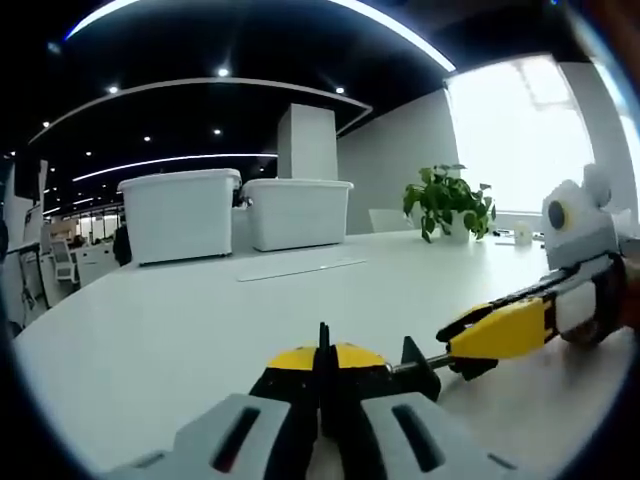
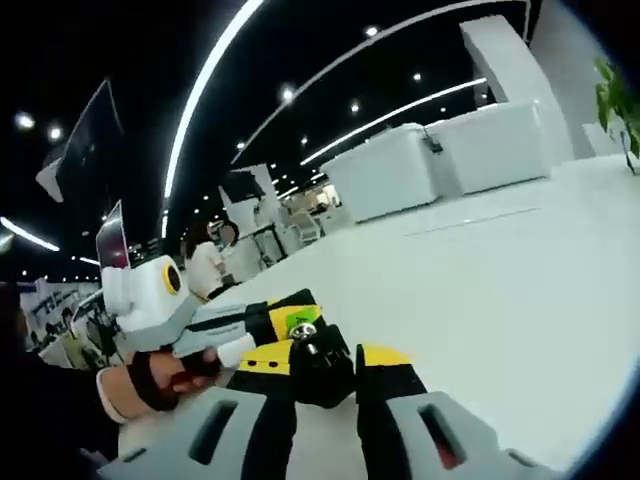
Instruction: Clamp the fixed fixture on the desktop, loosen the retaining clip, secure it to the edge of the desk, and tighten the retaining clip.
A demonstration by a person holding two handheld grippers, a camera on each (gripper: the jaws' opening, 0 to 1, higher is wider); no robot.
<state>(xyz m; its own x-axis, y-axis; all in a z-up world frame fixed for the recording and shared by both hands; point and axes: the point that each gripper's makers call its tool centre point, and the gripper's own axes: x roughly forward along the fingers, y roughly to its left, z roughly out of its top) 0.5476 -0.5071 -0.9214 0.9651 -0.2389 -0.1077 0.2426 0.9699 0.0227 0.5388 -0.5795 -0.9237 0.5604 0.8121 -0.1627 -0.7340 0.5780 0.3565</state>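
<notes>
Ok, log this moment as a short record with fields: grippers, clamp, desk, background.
left hand-held gripper: jaws closed on the clamp's yellow and black body
right hand-held gripper: jaws around the clamp's black end, seemingly gripping it
clamp: low over the desk, a metal rod running out of it toward the right gripper's yellow tips
desk: white, wide
bins: two white lidded ones at the far side
plant: potted, by the bright window
person's hand: holding the left gripper, seen in the right gripper view
</notes>
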